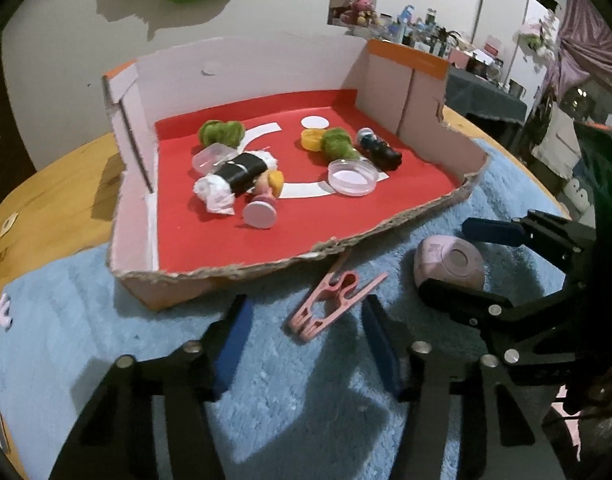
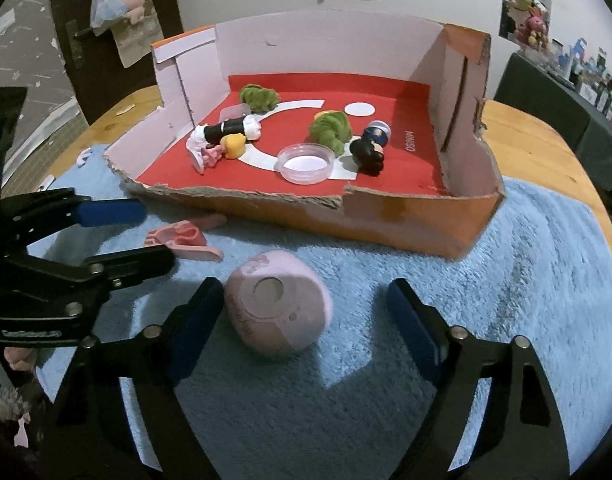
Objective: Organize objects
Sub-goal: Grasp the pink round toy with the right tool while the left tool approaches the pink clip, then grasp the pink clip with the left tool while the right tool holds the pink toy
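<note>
A pink clothes peg [image 1: 333,298] lies on the blue fluffy mat [image 1: 106,300], just ahead of my open left gripper [image 1: 302,320]. A pink cube-shaped object [image 1: 450,266] with a round grey spot lies to its right. In the right wrist view this pink cube [image 2: 276,304] sits between the fingers of my open right gripper [image 2: 302,312], close to the left finger. The peg [image 2: 182,238] shows left of it, beside my left gripper [image 2: 146,232]. My right gripper [image 1: 458,260] also shows in the left wrist view, around the cube.
A torn cardboard box [image 1: 134,184] with a red floor stands behind on the mat. It holds green fuzzy balls [image 1: 220,132], a black wrapped roll [image 1: 242,174], a clear round lid [image 1: 352,176], small figures [image 1: 380,148] and a yellow cap. The wooden table [image 1: 46,208] surrounds the mat.
</note>
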